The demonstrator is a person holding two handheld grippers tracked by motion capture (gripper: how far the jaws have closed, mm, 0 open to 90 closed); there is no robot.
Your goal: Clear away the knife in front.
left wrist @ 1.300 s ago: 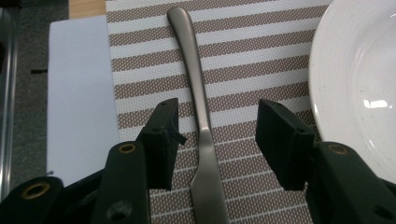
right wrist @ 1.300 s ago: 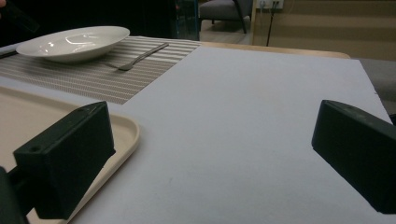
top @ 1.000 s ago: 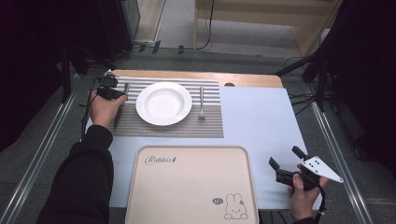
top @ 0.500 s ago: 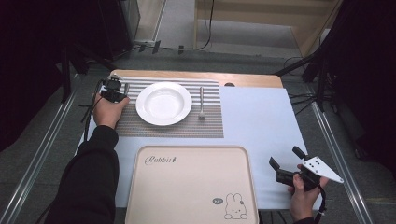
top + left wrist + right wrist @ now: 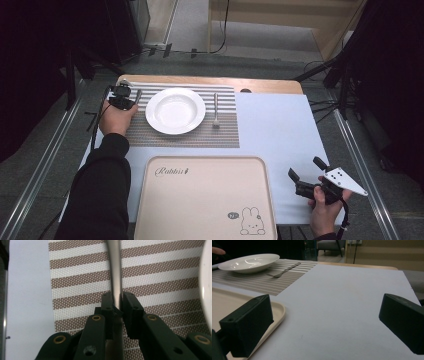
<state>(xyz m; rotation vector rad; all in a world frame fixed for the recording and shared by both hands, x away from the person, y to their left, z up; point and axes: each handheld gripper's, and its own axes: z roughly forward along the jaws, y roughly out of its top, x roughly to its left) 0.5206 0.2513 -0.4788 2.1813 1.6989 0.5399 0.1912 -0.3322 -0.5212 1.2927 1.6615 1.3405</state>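
The left gripper [image 5: 116, 303], jaws just closing, clamped the knife [image 5: 115, 272] on the mat [image 5: 80, 277]; it needed a straight lift, while the right gripper [image 5: 324, 327] idled, jaws apart.

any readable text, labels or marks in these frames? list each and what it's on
"Rabbit", in script, on the upper left of the beige tray, high view.
A small dark round mark beside the rabbit drawing at the tray's lower right: too small to read.
No lettering can be made out on the plate, the striped placemat, the fork or either gripper.
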